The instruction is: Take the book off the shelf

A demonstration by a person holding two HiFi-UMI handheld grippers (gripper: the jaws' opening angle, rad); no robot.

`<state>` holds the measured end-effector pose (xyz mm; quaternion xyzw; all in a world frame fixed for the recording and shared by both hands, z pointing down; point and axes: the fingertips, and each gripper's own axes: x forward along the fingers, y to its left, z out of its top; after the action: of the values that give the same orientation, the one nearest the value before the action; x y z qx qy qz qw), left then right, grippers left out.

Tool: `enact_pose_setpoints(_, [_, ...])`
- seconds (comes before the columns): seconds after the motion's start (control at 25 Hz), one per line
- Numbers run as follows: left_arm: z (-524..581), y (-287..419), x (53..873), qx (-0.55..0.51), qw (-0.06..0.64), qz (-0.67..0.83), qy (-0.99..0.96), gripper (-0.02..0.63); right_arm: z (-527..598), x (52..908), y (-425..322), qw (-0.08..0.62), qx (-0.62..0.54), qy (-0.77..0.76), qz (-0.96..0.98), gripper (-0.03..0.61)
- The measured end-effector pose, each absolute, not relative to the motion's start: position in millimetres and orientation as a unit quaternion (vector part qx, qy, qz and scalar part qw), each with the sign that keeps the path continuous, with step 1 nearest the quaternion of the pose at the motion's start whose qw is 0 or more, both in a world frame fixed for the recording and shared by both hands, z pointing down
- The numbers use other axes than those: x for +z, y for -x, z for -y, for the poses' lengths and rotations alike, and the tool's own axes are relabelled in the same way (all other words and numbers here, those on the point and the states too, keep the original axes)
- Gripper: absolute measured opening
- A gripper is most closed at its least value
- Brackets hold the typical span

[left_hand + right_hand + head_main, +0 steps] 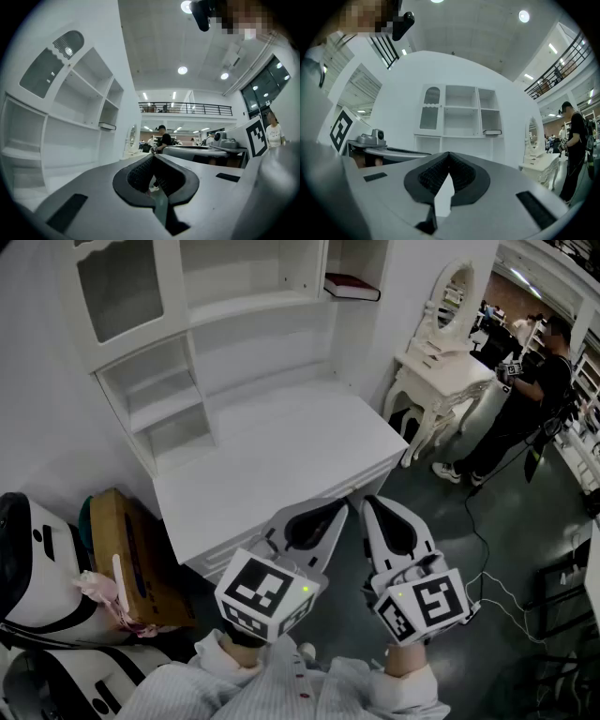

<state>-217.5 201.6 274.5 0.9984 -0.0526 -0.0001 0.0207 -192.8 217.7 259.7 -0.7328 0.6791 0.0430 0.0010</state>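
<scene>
One book (352, 287), dark red cover over pale page edges, lies flat on a shelf in the right-hand column of the white shelf unit (253, 306). Nothing touches it, and both of your claws are well apart from it. The shelf unit stands along the back of the white tabletop (281, 456). It has open compartments across its middle and right, a panelled door (117, 287) at upper left, and smaller cubbies under that door. Your left claw (339, 510) is held level in front of the tabletop's near edge and points toward the shelf unit. Its jaws are brought together at the tips with nothing between them. Your right claw (370, 505) is just beside the left one, level and pointing the same way, with its jaws closed tight and empty. Your pale sleeves (281, 690) show at the bottom of the head view. A cardboard box (131, 559) sits left of the tabletop, with white cases (33, 559) against it. A white dressing table (441, 362) with an oval mirror (457, 294) stands to the right of the tabletop. A person in dark clothes (525, 399) stands beyond the dressing table. Cables (487, 559) trail across the dark floor (450, 521).
</scene>
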Motion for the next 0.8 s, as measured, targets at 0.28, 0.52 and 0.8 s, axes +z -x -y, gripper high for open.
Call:
enact_pose_setpoints(0.28, [-208.6, 222.5, 278.5, 0.006, 0.018, 0.058, -0.998, 0.009, -229.5, 260.4, 197.7, 0.009, 0.044, 0.734, -0.678, 0.014])
enact_pose_setpoints(0.52, [-217.9, 226.9, 282.0, 0.008, 0.016, 0.064, -0.998, 0.009, -243.4, 266.1, 199.0, 0.013, 0.042, 0.735, -0.677, 0.014])
enact_pose_setpoints(0.8, [-237.7, 230.5, 297.9, 0.014, 0.028, 0.07, -0.997, 0.009, -268.4, 282.7, 200.6, 0.008, 0.03, 0.736, -0.676, 0.014])
